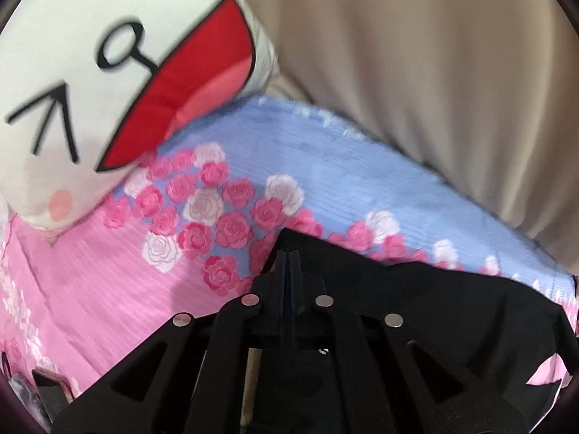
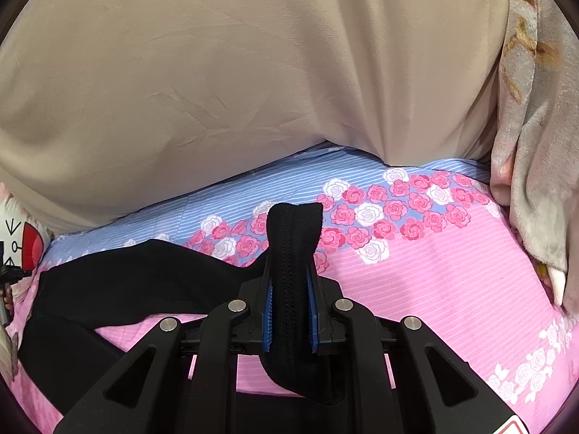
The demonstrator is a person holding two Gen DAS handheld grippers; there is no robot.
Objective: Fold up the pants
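Observation:
Black pants (image 2: 137, 275) lie spread on a pink and blue rose-print bedsheet (image 2: 434, 282). My right gripper (image 2: 291, 264) is shut on a thick stitched fold of the pants (image 2: 295, 224), which stands up between its blue pads (image 2: 268, 300) and hangs down behind them. In the left wrist view my left gripper (image 1: 287, 253) has its jaws pressed together at a raised corner of the pants (image 1: 434, 300), pinching the thin black cloth there. The rest of that side of the pants runs off to the lower right.
A white pillow with a cartoon face (image 1: 90, 90) rests on the sheet (image 1: 90, 289) at the far left. A big beige cushion (image 2: 235, 72) fills the back. A grey fleece blanket (image 2: 535, 144) hangs at the right edge.

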